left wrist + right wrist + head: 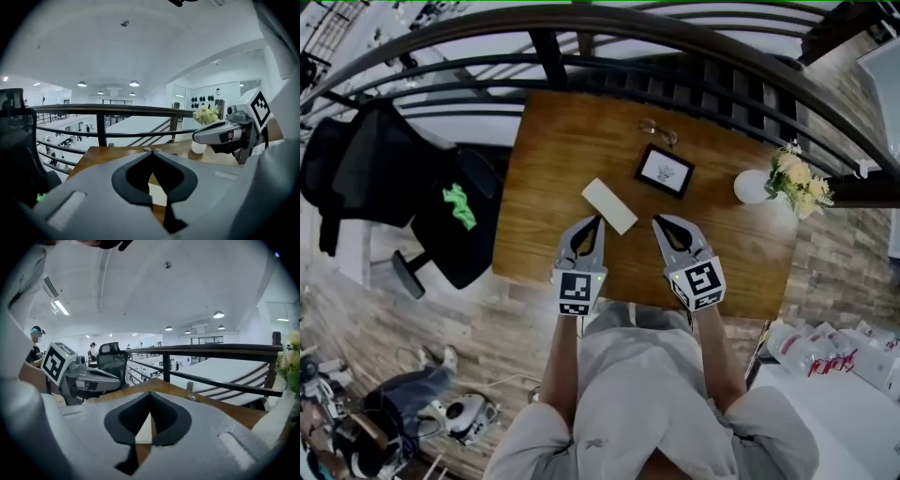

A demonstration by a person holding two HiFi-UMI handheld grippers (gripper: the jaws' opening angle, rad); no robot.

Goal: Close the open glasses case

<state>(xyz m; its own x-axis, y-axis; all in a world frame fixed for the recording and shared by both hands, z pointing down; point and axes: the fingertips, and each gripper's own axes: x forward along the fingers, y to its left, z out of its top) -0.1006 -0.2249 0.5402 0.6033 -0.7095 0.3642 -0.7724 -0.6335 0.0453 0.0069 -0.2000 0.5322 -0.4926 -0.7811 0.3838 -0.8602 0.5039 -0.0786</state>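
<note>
Two grey grippers hover low over the brown wooden table (pixel 544 187), and both are closed on nothing. In each gripper view we see the jaws meeting at their tips, with only a diamond-shaped gap behind them.

The pale cream rectangular glasses case (pixel 609 205) lies flat on the wood, slanted diagonally. From above it reads as a plain smooth slab, and we cannot tell whether its lid is open.

Its near end sits between the tips of the left gripper (pixel 598 220) and the right gripper (pixel 657 223). Its far end runs ahead of the left gripper. The left tip is just beside the case's long edge, though we cannot tell whether they touch. The right tip is near the case's corner but apart from it. Through the gap behind each pair of jaws we glimpse a strip of the case lying below.

Ahead of the right gripper, beyond the case, stands a small black picture frame (pixel 665 171). A pair of thin-rimmed eyeglasses (pixel 659 130) lies farther on. Off to the right gripper's right is a round white vase (pixel 752 187) of yellow and white flowers. To the left gripper's left, off the table, is a black office chair (pixel 384 178).
</note>
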